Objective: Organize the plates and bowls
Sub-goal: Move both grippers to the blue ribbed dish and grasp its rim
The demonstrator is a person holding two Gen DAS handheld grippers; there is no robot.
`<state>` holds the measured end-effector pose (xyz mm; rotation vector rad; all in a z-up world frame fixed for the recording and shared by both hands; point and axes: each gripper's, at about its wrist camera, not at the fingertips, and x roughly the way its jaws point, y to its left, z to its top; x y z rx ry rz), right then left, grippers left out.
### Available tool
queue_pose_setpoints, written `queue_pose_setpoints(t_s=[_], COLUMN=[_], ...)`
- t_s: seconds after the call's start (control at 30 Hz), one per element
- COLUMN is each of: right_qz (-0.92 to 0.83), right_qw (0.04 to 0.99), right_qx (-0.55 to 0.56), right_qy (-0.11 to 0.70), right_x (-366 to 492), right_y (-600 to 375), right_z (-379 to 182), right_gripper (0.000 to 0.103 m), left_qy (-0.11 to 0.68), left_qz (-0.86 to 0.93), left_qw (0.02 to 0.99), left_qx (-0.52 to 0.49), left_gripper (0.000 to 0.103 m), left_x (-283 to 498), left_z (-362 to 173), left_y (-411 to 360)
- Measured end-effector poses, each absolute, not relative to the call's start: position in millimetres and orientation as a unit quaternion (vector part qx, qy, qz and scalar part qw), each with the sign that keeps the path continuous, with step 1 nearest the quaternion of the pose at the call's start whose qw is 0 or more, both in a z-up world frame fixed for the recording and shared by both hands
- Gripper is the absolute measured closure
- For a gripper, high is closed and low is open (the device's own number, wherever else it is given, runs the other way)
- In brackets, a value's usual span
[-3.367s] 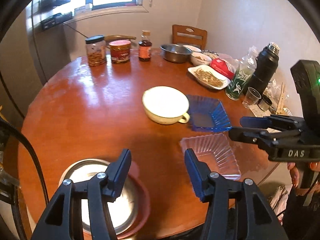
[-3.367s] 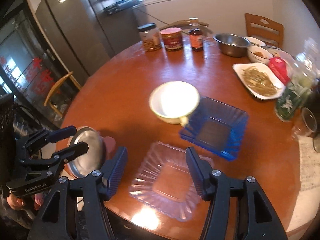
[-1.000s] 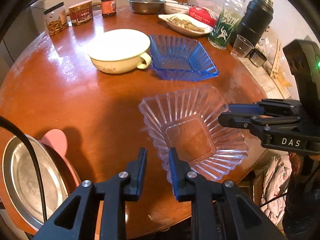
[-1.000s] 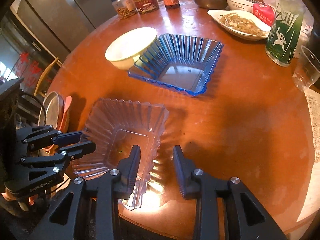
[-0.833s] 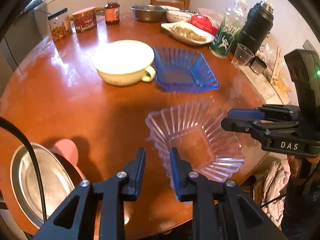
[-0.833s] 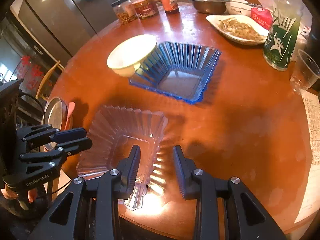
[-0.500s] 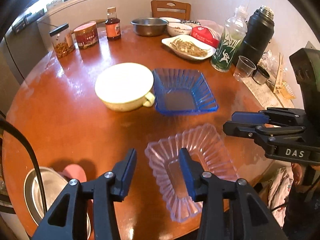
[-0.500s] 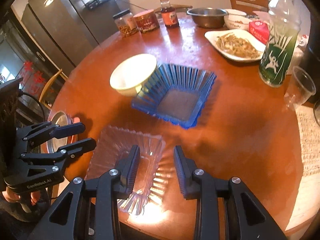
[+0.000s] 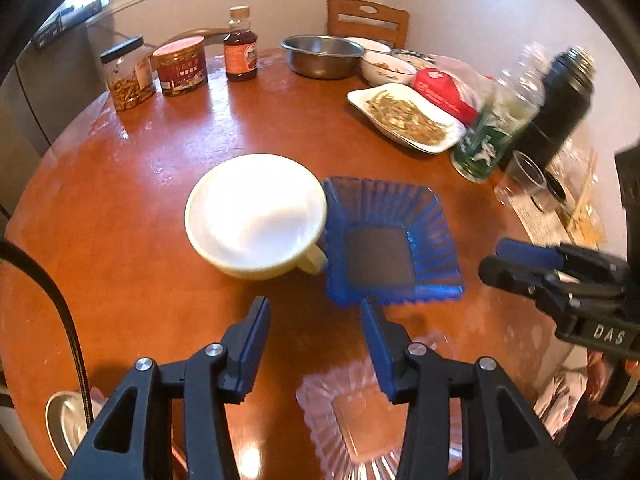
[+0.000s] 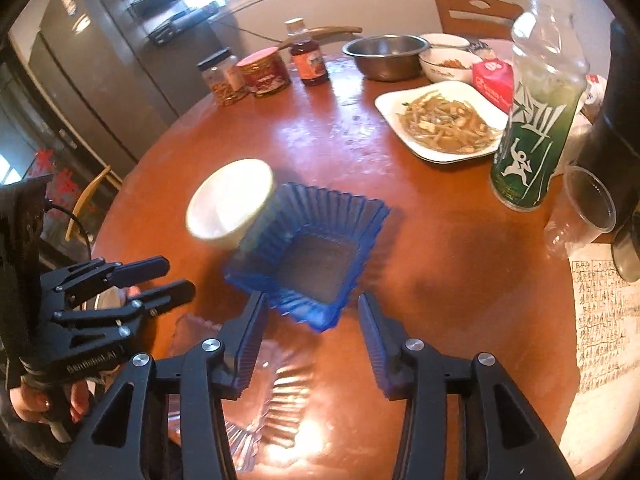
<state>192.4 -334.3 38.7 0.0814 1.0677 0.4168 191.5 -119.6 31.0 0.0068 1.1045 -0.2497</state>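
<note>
A clear ribbed square dish lies on the round wooden table at the near edge, under and between both grippers; it also shows in the right wrist view. A blue ribbed square dish sits beyond it, touching a cream bowl with a handle. Both show in the right wrist view, the blue dish and the bowl. My left gripper is open and empty above the table. My right gripper is open and empty, just short of the blue dish.
A steel plate on a pink plate sits at the near left edge. Jars, a sauce bottle, a steel bowl, a food plate, a green bottle, a black flask and a plastic cup line the back and right.
Both grippers opened wider, let go of the clear dish and lifted back from it. The clear dish now lies low at the near edge; the views tilt up toward the blue dish.
</note>
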Motion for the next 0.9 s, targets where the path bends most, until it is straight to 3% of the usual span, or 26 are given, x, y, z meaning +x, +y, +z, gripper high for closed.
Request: queue_pose_setpoints(t_s=[0.9], right_qz=[0.185], right_qw=[0.823], right_qx=[0.047], right_qy=[0.536], right_x=[225.9], right_y=[-343.1], right_z=[10.2], right_gripper=[0.055], left_qy=[0.565], left_qz=[-0.148], left_qw=[0.811], left_qx=[-0.026], left_gripper=[0.056], left_x=[227.4], left_z=[-2.8], left_y=[-132.7])
